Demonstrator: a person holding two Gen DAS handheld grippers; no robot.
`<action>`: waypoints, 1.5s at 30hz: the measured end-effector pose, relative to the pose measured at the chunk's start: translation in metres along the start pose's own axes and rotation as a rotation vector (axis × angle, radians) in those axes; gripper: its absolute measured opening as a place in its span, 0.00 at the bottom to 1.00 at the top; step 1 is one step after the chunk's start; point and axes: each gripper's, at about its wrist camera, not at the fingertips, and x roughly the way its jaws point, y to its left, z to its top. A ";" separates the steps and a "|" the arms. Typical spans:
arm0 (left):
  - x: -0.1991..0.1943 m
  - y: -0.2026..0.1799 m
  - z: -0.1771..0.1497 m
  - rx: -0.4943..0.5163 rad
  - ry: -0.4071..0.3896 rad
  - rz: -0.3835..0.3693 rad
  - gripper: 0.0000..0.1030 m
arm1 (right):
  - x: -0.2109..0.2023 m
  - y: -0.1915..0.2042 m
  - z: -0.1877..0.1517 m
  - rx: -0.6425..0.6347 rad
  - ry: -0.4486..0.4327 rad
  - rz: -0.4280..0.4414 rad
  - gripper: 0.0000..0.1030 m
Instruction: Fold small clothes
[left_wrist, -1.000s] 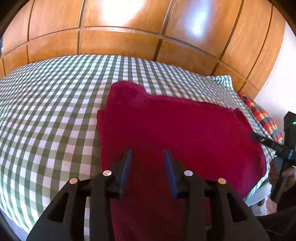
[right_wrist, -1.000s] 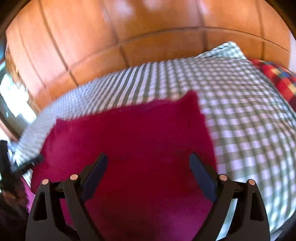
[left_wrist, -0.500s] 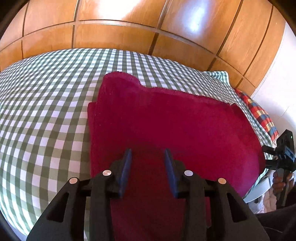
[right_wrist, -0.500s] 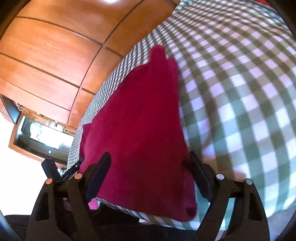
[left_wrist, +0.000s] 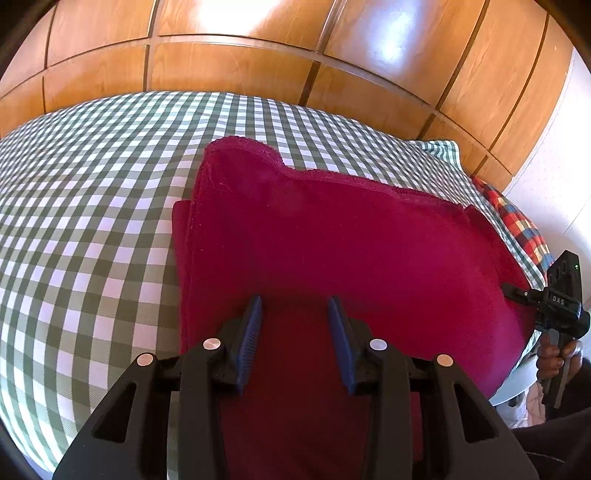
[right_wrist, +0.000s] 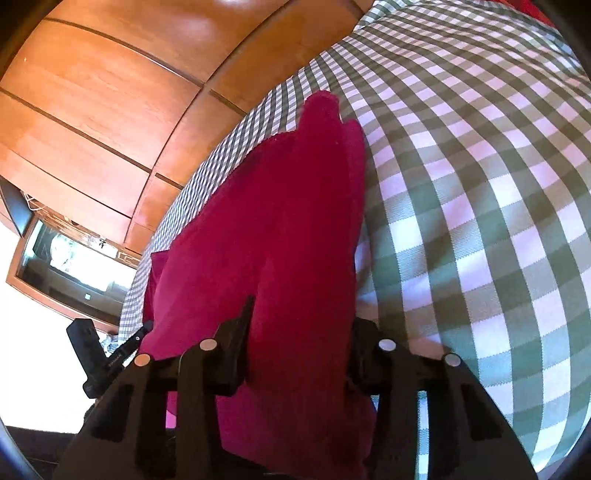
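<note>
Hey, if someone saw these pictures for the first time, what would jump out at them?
A deep red cloth lies folded on a green-and-white checked bedspread, below glossy wooden panels. The right gripper has just been closing, and the cloth's near edge is bunched between its jaws. The left gripper hangs over the cloth, its blue pads apart.

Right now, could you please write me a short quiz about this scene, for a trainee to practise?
1. True or false: the red cloth lies on a plain white sheet.
2. Which tool has the cloth bunched between its fingers? A) left tool B) right tool C) neither
3. Fill in: behind the checked bedcover stand panels made of ____.

Key:
1. False: the cover is green and white checked.
2. B: its jaws have just been closing and now press on the cloth's edge; the left tool's fingers stand apart above the cloth.
3. Wood.
</note>
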 end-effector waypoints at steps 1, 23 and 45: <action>0.000 0.001 0.000 0.002 -0.001 -0.001 0.36 | 0.001 -0.001 0.001 0.005 0.001 0.006 0.42; -0.053 0.031 0.001 -0.175 -0.053 -0.283 0.32 | -0.015 0.126 0.011 -0.233 -0.031 0.054 0.30; -0.039 0.089 -0.010 -0.358 0.016 -0.454 0.32 | 0.179 0.314 -0.067 -0.645 0.317 0.028 0.29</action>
